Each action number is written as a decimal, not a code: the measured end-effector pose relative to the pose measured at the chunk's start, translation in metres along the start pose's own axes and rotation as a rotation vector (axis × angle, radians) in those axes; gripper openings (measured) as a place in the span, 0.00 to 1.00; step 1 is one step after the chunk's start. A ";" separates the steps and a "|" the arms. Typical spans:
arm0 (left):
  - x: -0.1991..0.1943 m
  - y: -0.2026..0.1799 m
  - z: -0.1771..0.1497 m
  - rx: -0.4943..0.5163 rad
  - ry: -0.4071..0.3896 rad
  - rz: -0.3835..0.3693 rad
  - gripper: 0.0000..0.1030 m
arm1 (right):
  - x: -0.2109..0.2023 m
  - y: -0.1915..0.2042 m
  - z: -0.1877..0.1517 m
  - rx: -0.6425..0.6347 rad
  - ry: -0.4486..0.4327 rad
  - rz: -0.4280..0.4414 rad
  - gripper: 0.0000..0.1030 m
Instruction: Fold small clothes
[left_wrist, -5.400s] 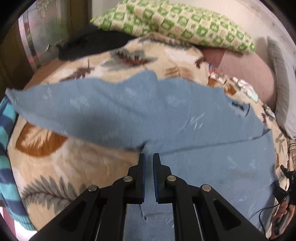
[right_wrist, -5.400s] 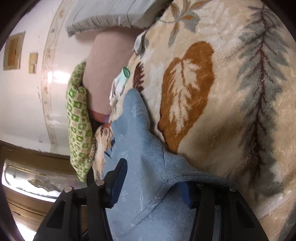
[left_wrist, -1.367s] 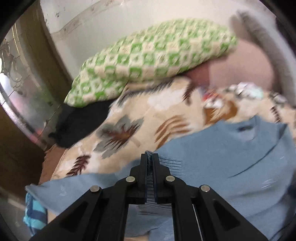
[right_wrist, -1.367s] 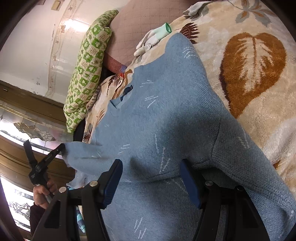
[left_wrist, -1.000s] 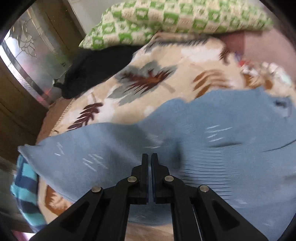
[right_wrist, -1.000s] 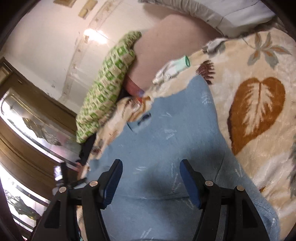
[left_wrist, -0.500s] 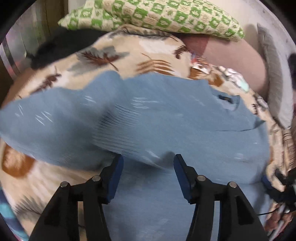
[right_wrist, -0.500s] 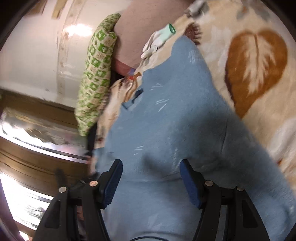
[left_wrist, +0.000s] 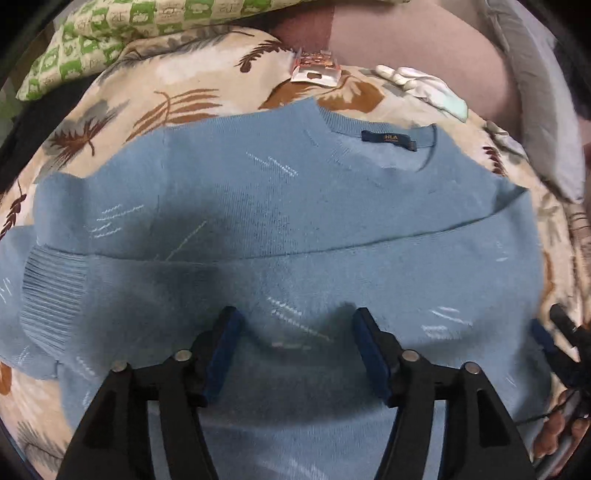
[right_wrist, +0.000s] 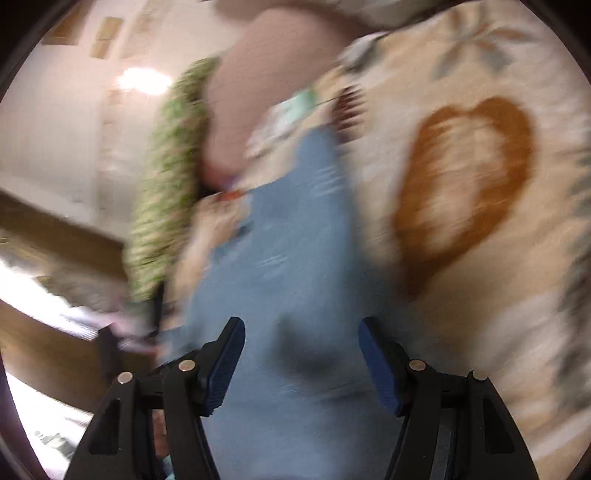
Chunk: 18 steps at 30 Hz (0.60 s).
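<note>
A light blue knit sweater (left_wrist: 295, 206) lies flat on the leaf-patterned blanket (left_wrist: 177, 92), neck label at the far side. Both sleeves are folded across the body; the left sleeve's ribbed cuff (left_wrist: 51, 291) lies at the left. My left gripper (left_wrist: 295, 347) is open and empty, just above the sweater's lower part. The right gripper shows at the left wrist view's right edge (left_wrist: 554, 332). In the blurred right wrist view my right gripper (right_wrist: 299, 354) is open and empty over the sweater (right_wrist: 288, 295).
A green checked pillow (left_wrist: 110, 33) and a pink cushion (left_wrist: 424, 48) lie at the bed's head. White gloves (left_wrist: 421, 85) and a small packet (left_wrist: 314, 70) lie beyond the collar. A grey pillow (left_wrist: 535, 92) is at the right. A wooden cabinet (right_wrist: 44, 258) stands beyond the bed.
My left gripper carried the left sleeve across the body, opened and let it go, then moved over the sweater's middle. My right gripper stayed open and is swinging now, blurring its view.
</note>
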<state>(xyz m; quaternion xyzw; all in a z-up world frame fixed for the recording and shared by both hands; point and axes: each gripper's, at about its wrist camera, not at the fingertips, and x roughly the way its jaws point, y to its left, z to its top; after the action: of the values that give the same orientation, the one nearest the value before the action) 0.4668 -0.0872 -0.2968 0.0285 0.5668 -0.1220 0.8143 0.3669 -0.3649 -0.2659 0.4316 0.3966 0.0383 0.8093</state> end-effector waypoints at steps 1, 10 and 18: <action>-0.001 -0.005 0.000 0.014 -0.004 0.005 0.73 | -0.001 -0.008 0.003 0.014 -0.020 -0.011 0.65; -0.088 0.083 -0.038 -0.203 -0.189 -0.015 0.73 | -0.009 0.027 0.001 -0.025 0.056 0.198 0.66; -0.084 0.179 -0.091 -0.532 -0.203 -0.066 0.73 | 0.042 0.044 -0.057 0.008 0.333 0.282 0.66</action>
<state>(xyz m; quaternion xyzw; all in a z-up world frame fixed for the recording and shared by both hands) 0.3977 0.1164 -0.2676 -0.2171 0.4950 0.0024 0.8413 0.3694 -0.2823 -0.2770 0.4737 0.4605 0.2205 0.7176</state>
